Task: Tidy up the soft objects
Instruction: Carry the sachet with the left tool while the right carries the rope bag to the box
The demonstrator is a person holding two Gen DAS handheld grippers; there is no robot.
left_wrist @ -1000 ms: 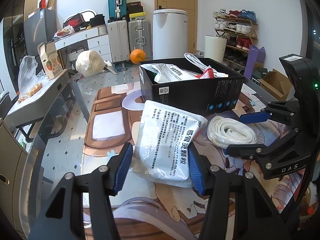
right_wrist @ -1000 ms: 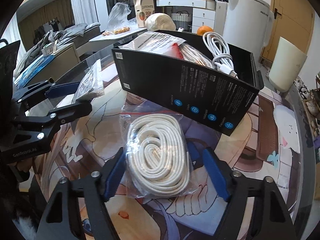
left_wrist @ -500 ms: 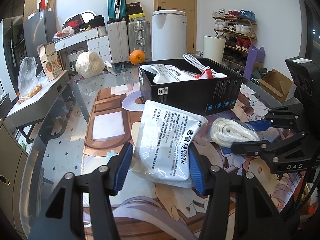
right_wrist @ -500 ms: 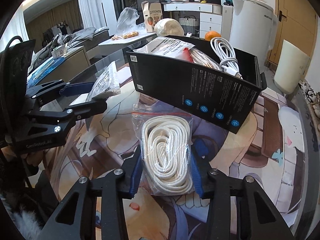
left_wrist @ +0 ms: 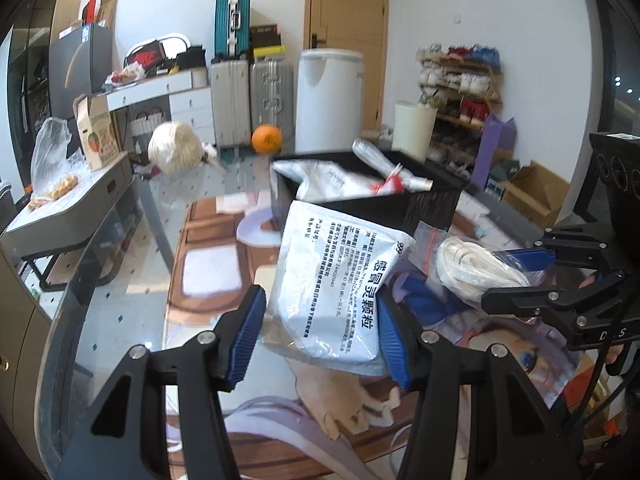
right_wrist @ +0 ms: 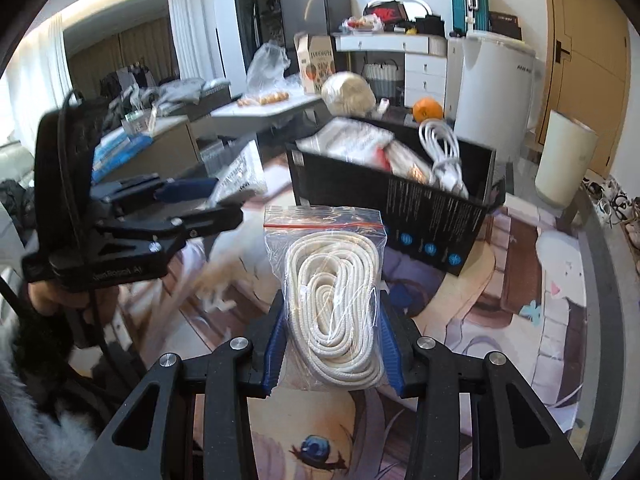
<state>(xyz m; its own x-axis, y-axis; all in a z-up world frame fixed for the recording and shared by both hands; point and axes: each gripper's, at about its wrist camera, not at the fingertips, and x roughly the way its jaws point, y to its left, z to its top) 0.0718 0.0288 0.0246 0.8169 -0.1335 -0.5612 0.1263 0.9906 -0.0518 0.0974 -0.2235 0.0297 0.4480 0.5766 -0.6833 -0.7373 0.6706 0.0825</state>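
A: What is different from one second ago, beginning with the nearest things?

B: In the right wrist view, the right gripper [right_wrist: 332, 350] was open around the clear bag of white rope [right_wrist: 330, 292], which lay on the table mat [right_wrist: 520, 320]. Now both blue pads press the lower part of the bag from the two sides, and the bag stands up from the pads toward 12 o'clock, lifted off the mat.

A: And the left one?

B: The left gripper [left_wrist: 320, 334] holds the white pouch with printed text [left_wrist: 340, 280] between its pads, as it did before. The pouch was resting on the mat; now it is raised and tilted, its top edge toward 12 o'clock and covering part of the black box [left_wrist: 432, 204].

A: Where are the two held things relative to each other?

B: In the left view the rope bag [left_wrist: 476, 264] is at 3 o'clock of the pouch, with the right gripper [left_wrist: 516, 276] closed on it. In the right view the left gripper [right_wrist: 208, 200] is at 9 o'clock.

A: And farther?

B: The box [right_wrist: 420, 216] is behind both bags, at about 1 o'clock in the right view, with a white cable [right_wrist: 440, 152] and other packets inside. Beyond it an orange [right_wrist: 427, 109] lies on the floor.
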